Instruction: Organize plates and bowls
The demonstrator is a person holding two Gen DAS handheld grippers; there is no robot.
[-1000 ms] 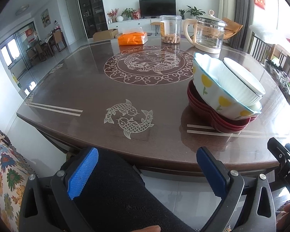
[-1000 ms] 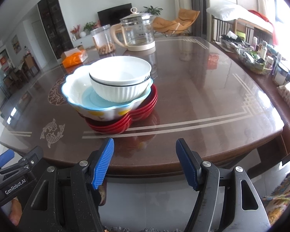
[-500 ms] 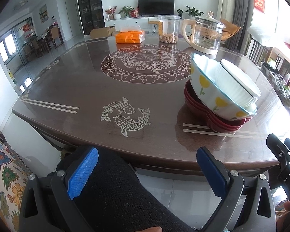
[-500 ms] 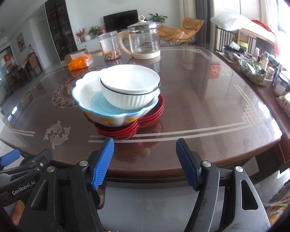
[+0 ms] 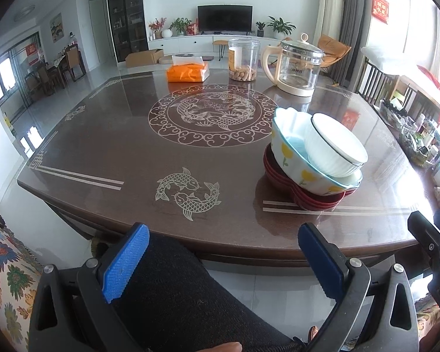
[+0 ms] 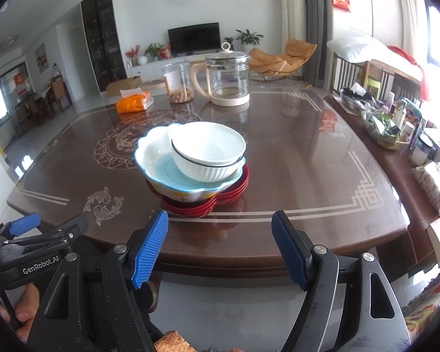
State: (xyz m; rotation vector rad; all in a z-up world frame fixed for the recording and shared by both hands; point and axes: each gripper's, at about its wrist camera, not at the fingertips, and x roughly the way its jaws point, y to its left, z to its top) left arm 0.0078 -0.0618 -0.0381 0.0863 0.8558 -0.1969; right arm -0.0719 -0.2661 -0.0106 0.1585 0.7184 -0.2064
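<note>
One white ribbed bowl (image 6: 209, 152) sits in one flower-shaped yellow-spotted bowl (image 6: 161, 161) on stacked red plates (image 6: 220, 202), ahead of the right tongs (image 6: 220, 249) on the brown tabletop (image 6: 308, 176). Both tongs, left tongs (image 5: 223, 259) too, gape wide, holding nothing.

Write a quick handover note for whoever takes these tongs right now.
Left tongs: open, empty, held short of the table's near edge.
Right tongs: open, empty, also off the table.
Dishes: white ribbed bowl sits in the yellow-flowered bowl, which sits on the red plates.
Done: everything stacked in one pile.
Left: possibly nothing; the white bowl sits off-centre, so straighten it if needed.
</note>
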